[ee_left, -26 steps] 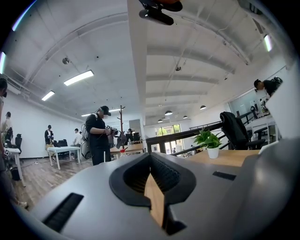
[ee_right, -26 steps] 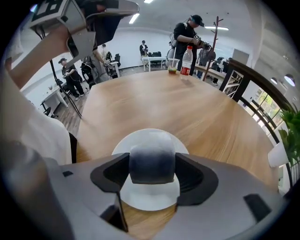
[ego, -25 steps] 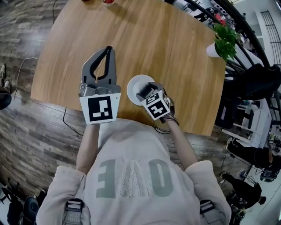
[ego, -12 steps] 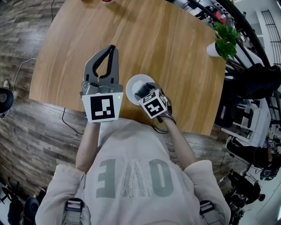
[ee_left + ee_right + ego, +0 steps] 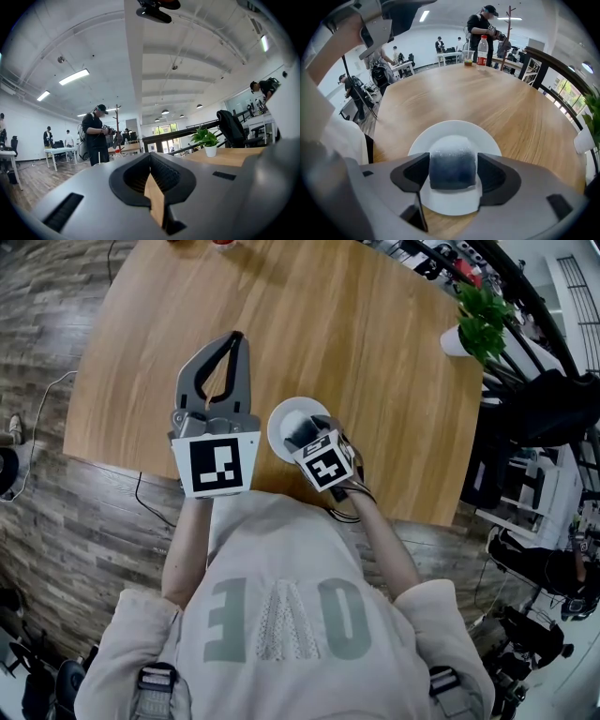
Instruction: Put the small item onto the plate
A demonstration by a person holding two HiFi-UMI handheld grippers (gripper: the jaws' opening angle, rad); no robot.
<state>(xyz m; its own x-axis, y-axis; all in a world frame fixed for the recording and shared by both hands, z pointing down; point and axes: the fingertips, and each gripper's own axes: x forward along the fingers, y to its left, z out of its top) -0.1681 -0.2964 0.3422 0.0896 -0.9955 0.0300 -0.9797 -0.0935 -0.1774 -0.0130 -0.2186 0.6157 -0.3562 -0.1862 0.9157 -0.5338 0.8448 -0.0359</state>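
Note:
My right gripper (image 5: 453,174) is shut on the small item (image 5: 453,161), a dark blue-grey rounded block with a pale top. It hangs over the middle of the white plate (image 5: 440,132); I cannot tell whether it touches the plate. In the head view the plate (image 5: 284,415) lies near the wooden table's front edge, with the right gripper (image 5: 302,433) covering its right side. To the plate's left, my left gripper (image 5: 231,341) is held above the table, shut with nothing in it. In the left gripper view the left gripper (image 5: 150,158) points level across the room.
The round wooden table (image 5: 319,315) stretches away beyond the plate. A potted plant (image 5: 473,322) stands at its right edge. A bottle (image 5: 483,50) and a cup (image 5: 468,59) stand at the far edge. A dark chair (image 5: 553,409) is off to the right, and people stand in the background.
The right gripper and its block have moved slightly left and further over the plate. The left gripper has hardly shifted.

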